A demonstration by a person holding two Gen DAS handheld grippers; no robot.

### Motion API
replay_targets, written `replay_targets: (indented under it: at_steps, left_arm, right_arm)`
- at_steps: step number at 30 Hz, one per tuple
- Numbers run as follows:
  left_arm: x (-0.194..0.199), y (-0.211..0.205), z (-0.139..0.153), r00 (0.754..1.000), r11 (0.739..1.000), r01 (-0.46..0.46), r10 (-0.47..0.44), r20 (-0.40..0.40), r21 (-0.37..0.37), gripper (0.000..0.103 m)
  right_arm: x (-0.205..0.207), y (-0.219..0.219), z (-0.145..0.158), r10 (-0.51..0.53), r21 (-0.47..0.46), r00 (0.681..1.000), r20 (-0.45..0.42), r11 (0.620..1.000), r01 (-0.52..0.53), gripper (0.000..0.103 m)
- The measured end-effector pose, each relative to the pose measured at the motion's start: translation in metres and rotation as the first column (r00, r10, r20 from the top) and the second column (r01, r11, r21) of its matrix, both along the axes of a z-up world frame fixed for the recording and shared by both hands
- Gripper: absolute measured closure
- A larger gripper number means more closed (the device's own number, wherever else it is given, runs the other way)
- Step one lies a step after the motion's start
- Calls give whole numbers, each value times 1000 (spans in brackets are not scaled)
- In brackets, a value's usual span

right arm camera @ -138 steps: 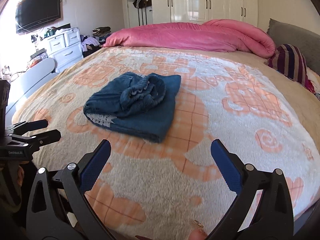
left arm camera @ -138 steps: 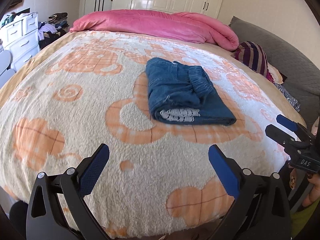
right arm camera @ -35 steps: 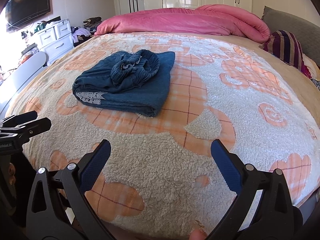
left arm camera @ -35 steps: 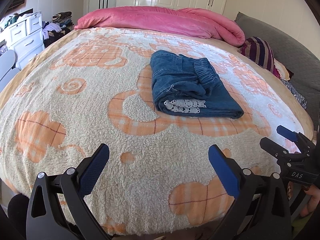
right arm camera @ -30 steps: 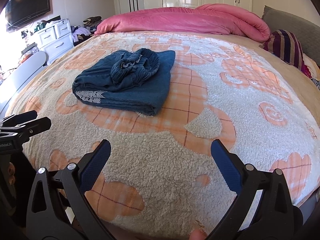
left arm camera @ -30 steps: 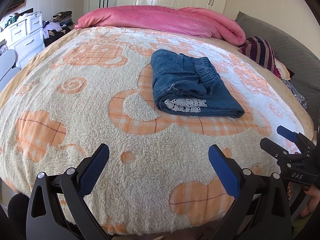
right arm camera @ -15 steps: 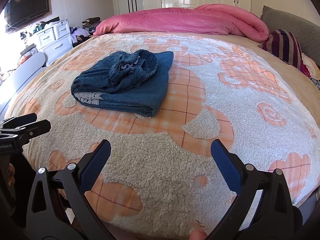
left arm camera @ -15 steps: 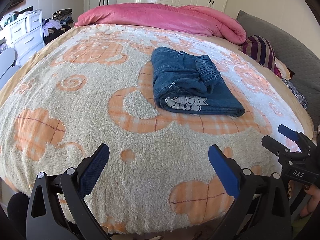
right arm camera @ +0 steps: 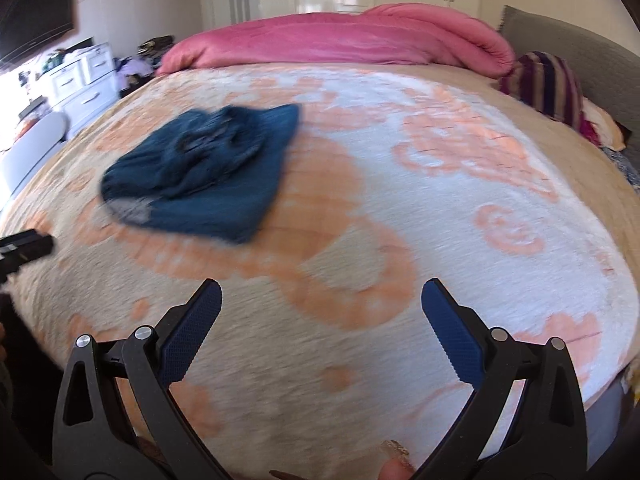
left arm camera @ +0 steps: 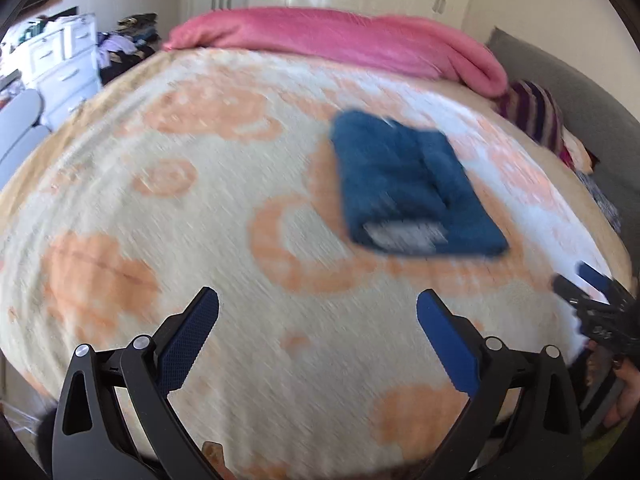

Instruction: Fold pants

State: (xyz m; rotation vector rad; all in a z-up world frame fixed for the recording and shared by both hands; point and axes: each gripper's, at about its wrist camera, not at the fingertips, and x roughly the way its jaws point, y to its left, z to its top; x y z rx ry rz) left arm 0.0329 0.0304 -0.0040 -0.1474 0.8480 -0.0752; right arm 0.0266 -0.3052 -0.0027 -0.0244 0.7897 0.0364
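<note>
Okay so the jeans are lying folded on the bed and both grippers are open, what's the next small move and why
Probably just draw both grippers back and stop. The pants already lie as a compact folded bundle on the blanket, and the left gripper and right gripper are open, empty and well short of them. The frames are motion-blurred, so I can't check how neat the edges are; if one looks loose, tidy it first.

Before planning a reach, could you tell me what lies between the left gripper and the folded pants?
Only bare blanket: in the left wrist view, nothing sits between the open left gripper and the folded pants. The right wrist view agrees.
</note>
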Motion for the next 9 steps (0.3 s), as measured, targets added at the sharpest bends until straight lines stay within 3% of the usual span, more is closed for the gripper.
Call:
replay_targets:
  at_steps: [2,5,8,9]
  left_arm:
    - [22,24,-1,998,998,-53,53,-24,18,4]
    - [69,80,-10,979,979,-178,186,-82,96,4]
    - [114,137,-19,940,931,-307,329,-87,199,4]
    - [131,158,-24,919,903,-359,386,-80,236,4]
  right_arm:
    - [15,-33,6,-58,4,998,3,998,58,9]
    - [53,-116,12,-236,12,972,-7,972,237,9]
    - [95,-218,13,-455,-55,891,0,889,454,9]
    - [106,-244,11,-500,-69,866,-11,864,498,9]
